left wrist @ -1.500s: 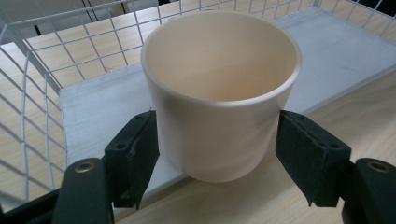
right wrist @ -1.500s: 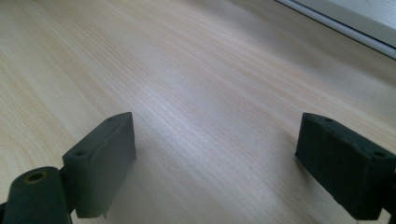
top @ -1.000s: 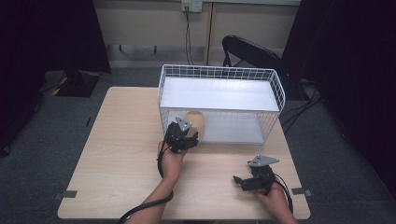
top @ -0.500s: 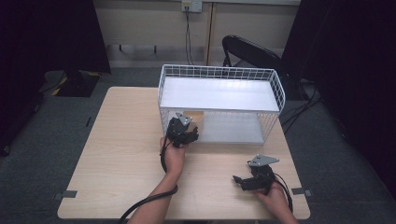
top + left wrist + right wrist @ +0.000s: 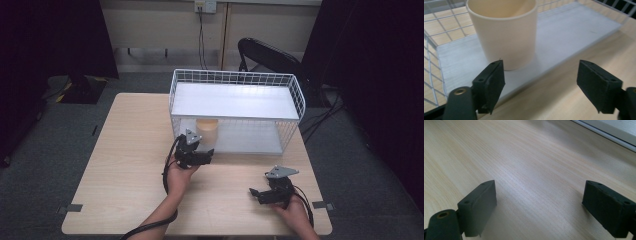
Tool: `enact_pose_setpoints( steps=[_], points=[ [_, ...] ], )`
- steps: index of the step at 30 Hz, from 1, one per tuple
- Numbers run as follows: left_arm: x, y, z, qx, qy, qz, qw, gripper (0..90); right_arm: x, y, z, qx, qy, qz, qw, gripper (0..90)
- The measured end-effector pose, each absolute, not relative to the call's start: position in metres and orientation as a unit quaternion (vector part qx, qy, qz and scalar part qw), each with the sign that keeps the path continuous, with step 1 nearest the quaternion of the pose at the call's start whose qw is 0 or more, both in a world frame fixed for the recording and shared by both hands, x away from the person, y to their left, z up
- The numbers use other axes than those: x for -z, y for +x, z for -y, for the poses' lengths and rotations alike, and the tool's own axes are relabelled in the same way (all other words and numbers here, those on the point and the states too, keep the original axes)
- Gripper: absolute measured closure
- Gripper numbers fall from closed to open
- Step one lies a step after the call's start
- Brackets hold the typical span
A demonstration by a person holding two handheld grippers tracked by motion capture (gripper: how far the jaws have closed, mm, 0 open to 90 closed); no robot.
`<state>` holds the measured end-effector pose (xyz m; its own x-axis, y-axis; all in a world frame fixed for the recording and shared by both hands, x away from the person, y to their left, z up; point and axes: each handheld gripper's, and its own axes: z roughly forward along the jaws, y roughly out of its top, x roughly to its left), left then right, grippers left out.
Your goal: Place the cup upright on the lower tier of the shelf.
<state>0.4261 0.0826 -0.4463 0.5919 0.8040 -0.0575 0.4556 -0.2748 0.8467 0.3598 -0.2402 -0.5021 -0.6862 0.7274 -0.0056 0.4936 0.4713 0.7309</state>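
The cream cup (image 5: 504,32) is already set upright on the wire rack's (image 5: 235,80) lower shelf; the left gripper (image 5: 549,85), fingers apart, is empty beside it, and the right gripper (image 5: 546,207) is likewise open over the counter (image 5: 125,165).

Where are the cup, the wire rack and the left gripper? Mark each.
cup (image 5: 504,35): left gripper view, front wall.
wire rack (image 5: 235,77): high view, back top rim.
left gripper (image 5: 209,156): high view, between its fingertips.

It looked like a lab or recording room: black curtains (image 5: 55,35) hung at both sides, grey carpet (image 5: 45,130) covered the floor, tape marks (image 5: 74,208) sat at the pale desk (image 5: 120,150) corners, and a wall socket (image 5: 205,5) fed cables.
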Motion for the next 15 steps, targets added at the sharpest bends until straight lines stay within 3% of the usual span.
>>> enact_pose_setpoints(
  steps=[15],
  points=[
    [0.444, 0.393, -0.119, -0.184, 0.833, -0.317, 0.415, 15.2, 0.502, 0.36, 0.24, -0.365, 0.362, -0.843, 0.16, 11.4]
  ],
)
